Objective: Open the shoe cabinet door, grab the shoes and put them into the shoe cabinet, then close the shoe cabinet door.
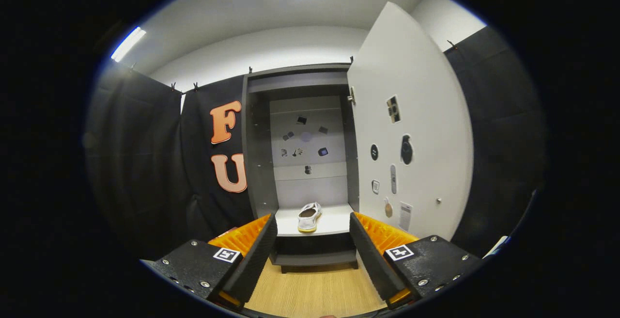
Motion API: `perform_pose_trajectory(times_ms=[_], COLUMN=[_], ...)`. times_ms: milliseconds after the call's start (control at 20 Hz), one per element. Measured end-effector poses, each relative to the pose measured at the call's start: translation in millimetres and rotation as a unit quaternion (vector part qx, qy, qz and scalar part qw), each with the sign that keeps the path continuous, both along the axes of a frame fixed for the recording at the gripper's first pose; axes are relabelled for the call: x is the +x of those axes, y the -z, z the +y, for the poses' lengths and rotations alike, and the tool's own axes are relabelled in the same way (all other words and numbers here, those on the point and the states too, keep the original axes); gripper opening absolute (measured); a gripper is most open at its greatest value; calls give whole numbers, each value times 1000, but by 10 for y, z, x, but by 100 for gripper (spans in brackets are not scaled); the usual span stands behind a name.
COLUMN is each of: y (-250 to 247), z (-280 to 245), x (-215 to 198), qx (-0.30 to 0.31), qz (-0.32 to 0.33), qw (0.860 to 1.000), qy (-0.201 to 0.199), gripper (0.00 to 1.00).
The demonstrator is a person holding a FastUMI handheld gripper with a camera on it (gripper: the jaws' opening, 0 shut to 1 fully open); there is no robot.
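The dark grey shoe cabinet [256, 163] stands ahead against the booth wall. Its white door [426, 129] is swung wide open to the right, with a small knob [438, 201] near its free edge. One white shoe [309, 216] with a yellowish sole lies on the cabinet's white bottom shelf [334, 226], heel towards me. My gripper [312, 243] is open, held back from the cabinet over the floor, with nothing between its fingers. The shoe sits beyond the fingertips, in line with the gap.
Small stickers dot the cabinet's back panel [310, 172] and the inner face of the door. The wooden floor [310, 289] runs from under the fingers to the cabinet's base. Black cloth walls close in on both sides.
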State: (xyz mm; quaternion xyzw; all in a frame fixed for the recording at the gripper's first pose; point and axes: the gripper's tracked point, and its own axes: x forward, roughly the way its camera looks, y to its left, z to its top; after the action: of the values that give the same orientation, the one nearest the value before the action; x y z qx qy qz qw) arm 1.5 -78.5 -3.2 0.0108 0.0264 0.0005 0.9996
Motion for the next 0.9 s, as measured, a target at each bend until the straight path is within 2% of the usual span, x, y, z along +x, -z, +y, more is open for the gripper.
perform_pose_trajectory(times_ms=[350, 400, 700, 900], y=[-64, -62, -65, 26], z=[-759, -965, -1916, -2255], x=[-415, -326, -471, -228], qx=[-13, -15, -11, 2], qz=[-8, -8, -11, -7], qw=[999, 998, 995, 997], qy=[45, 55, 99, 79], gripper=[93, 93, 93, 93])
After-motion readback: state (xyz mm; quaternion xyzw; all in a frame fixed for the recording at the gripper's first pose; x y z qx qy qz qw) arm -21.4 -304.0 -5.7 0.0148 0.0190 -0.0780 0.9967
